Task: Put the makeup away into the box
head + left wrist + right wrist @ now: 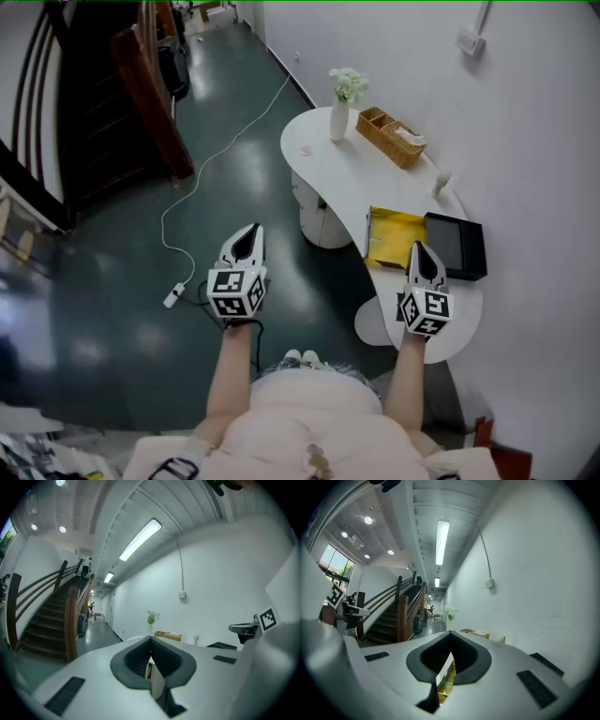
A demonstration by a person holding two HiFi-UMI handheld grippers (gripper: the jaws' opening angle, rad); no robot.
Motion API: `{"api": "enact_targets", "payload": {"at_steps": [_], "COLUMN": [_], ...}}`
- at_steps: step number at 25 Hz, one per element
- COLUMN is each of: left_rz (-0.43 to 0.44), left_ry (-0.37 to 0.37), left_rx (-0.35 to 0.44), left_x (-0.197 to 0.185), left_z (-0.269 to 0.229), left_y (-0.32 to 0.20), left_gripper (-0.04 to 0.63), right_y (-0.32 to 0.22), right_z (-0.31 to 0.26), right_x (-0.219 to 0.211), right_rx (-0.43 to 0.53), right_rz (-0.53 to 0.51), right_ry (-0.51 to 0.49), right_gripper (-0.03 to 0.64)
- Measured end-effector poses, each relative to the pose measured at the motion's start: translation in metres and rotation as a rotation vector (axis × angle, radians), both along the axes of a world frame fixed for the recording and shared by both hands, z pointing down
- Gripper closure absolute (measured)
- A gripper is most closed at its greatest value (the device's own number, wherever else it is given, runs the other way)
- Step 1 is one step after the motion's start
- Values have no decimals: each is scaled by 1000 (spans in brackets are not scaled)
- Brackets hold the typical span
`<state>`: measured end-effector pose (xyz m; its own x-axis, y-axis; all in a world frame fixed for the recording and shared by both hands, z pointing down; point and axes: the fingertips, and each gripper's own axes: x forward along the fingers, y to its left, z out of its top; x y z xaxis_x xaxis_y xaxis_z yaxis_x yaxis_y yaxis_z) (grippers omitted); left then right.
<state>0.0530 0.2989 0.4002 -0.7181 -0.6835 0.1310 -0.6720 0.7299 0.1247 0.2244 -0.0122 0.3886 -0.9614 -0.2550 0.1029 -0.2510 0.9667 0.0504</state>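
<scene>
- Over a white table (pixel 328 183), the right gripper (pixel 419 246) hangs with jaws closed and empty, its tip just short of the open yellow box (pixel 394 236).
- A black tray (pixel 457 246) lies touching the box on its right.
- Off the table's edge, the left gripper (pixel 248 230) is also closed on nothing, above the green floor (pixel 112 309).
- A small pale bottle (pixel 441 180) stands between box and basket (pixel 392 137); a vase (pixel 339 120) stands at the far end.
</scene>
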Motion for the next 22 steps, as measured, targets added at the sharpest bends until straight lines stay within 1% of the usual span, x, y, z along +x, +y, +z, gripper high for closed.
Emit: {"api": "enact_targets", "payload": {"at_steps": [5,13,17,22], "left_rz": [-3,-6,-7,3], "left_ry": [1,4,9,11], "left_rx": [-1,-5,-6,-10], "left_x": [1,2,2,3], "left_z": [1,2,5,9], "left_y": [5,9,10,9], "left_gripper": [569,569,569,569], "right_y": [1,4,0,-2], "right_z": [0,-2,1,1], "right_x": [1,-1,1,3], "right_rx": [-12,-7,-7,-41], "right_rz": [11,23,57,56], "right_ry": [-11,-22,-25,-48], "right_gripper": [603,603,603,601]}}
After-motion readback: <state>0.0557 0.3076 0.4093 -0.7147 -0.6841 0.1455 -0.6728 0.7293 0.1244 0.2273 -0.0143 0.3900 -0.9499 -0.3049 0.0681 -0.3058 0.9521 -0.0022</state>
